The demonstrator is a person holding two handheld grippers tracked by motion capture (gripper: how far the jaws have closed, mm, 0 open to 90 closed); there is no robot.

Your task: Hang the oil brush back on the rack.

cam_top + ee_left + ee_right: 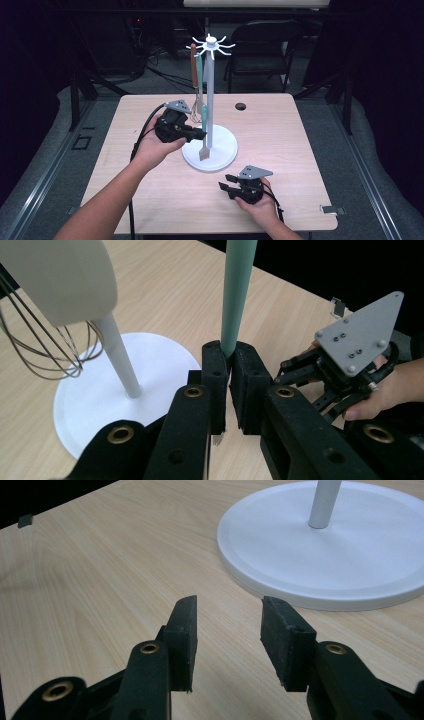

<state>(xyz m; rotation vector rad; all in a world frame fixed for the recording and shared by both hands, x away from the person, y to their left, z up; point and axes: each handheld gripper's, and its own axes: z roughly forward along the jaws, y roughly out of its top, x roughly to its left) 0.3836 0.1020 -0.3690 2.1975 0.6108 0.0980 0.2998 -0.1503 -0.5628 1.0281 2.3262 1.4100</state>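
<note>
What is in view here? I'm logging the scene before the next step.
utensil stand: one, white, mid-table, hooked top.
spatula: one, teal handle, hanging beside the pole, clamped in the left tongs.
whisk: one, brown handle, wire head, hanging on the stand.
table: one, light wood.
chair: one, black, behind the table.
left tongs: black, shut on spatula.
right tongs: black, open, low over the table's near edge.

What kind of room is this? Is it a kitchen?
Probably not a kitchen; more likely a lab or studio for recording. A bare wooden table stands among dark curtains, with a folding chair and cables behind, and just a white utensil stand on it.
</note>
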